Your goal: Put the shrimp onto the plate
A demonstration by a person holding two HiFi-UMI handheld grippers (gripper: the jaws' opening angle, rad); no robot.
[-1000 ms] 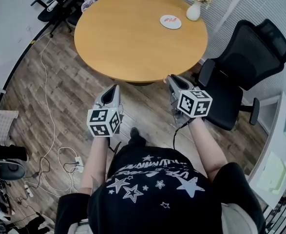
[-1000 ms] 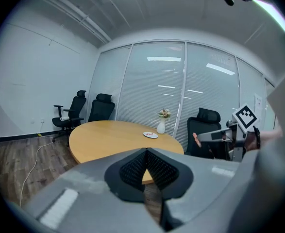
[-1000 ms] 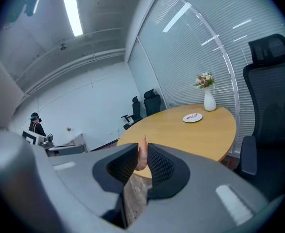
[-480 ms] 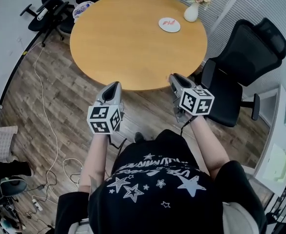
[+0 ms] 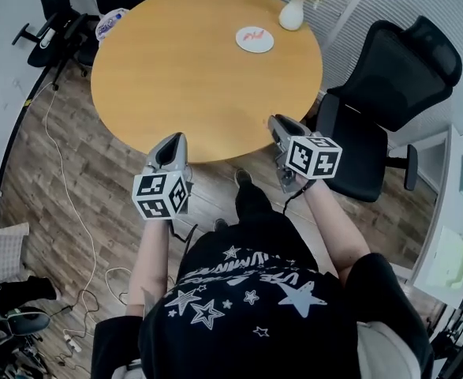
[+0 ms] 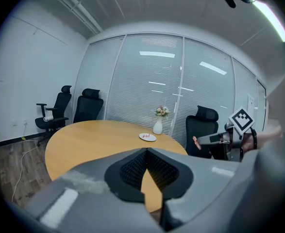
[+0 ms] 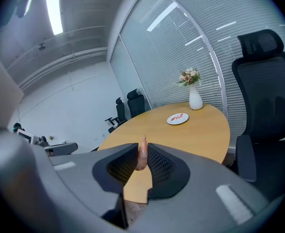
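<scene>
Carrying step. We stood at the near edge of the round table (image 5: 176, 61), with the plate (image 5: 255, 39) well apart on its far side. Our left gripper (image 6: 145, 150) had its jaws pressed together, empty. The right gripper (image 5: 278, 126) pinched the shrimp (image 7: 142, 158) upright. The next move, we judged, called for a long forward reach.

Orange bits (image 5: 252, 35) on the small white round plate (image 5: 266, 45) beside the white flower vase (image 5: 292, 13) are too small to identify. The lower end of the pink shrimp (image 7: 142, 155) is hidden between the jaws of the right gripper (image 7: 142, 148).
</scene>
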